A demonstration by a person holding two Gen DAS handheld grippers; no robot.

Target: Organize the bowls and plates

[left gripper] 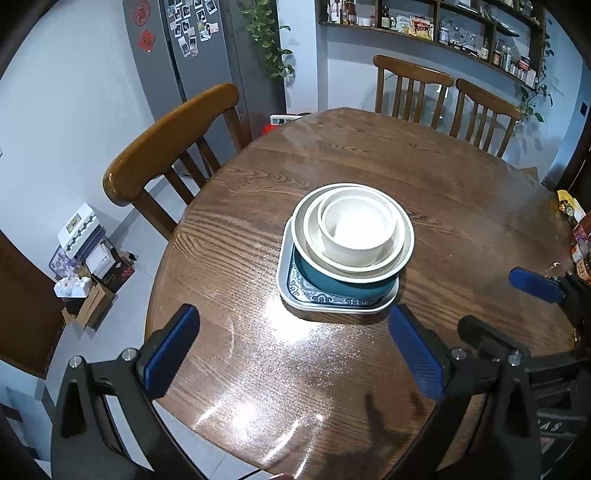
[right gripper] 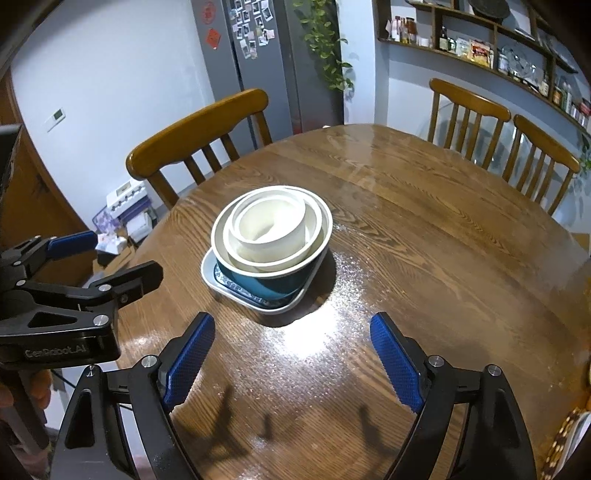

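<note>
A home dining kitchen: a round dark-brown wooden table (left gripper: pixel 369 155) ringed by curved-back wooden chairs (left gripper: pixel 173 147). Behind its far edge stand a grey fridge covered in photo magnets (right gripper: pixel 255 48), a trailing green plant (right gripper: pixel 325 40) and dark wall shelves of jars and bottles (left gripper: pixel 443 26).

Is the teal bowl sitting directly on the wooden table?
No, the teal bowl rests on a square blue-patterned plate, which itself lies on the round wooden table.

Teal bowl (left gripper: pixel 343 286) (cream inside), blue-patterned plate (left gripper: pixel 295 284), apparently white rim; brown table (left gripper: pixel 443 192).
</note>
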